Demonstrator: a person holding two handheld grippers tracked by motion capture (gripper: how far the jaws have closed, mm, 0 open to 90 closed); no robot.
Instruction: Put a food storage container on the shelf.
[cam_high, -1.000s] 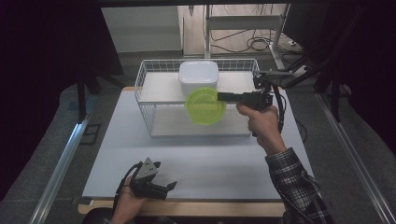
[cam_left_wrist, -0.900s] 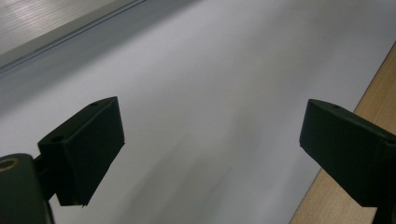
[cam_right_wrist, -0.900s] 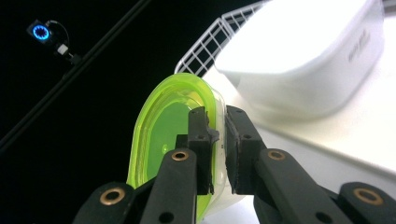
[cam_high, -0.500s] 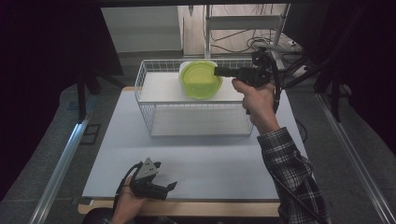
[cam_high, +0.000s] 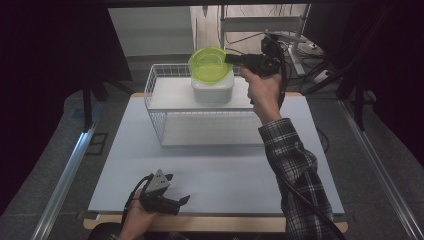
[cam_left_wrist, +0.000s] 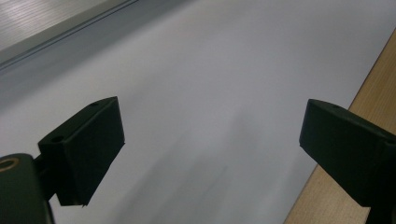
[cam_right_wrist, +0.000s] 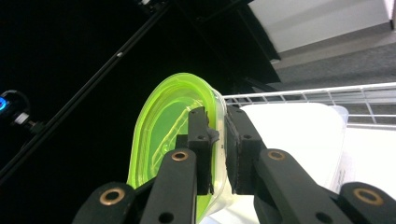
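Nearest me, at about seven o'clock on the bench (cam_high: 220, 165), the left claw (cam_high: 176, 202) rests in the person's hand with its jaws spread wide and nothing between them; it has not budged over the last second.

Past it, toward twelve o'clock, stands the white wire basket (cam_high: 155, 107), and inside it the white tub (cam_high: 212, 92).

Farther back, the right claw (cam_high: 231, 59) is pinched narrow on the rim of the green bowl (cam_high: 209, 65), one jaw inside the wall and one outside. A second ago that bowl hung low, in front of the tub within the basket; now it has been carried up and back, tilted, above the tub and level with the basket's far rim at twelve o'clock. To my eye the bowl is being lifted out of the basket, and the grip looks secure.
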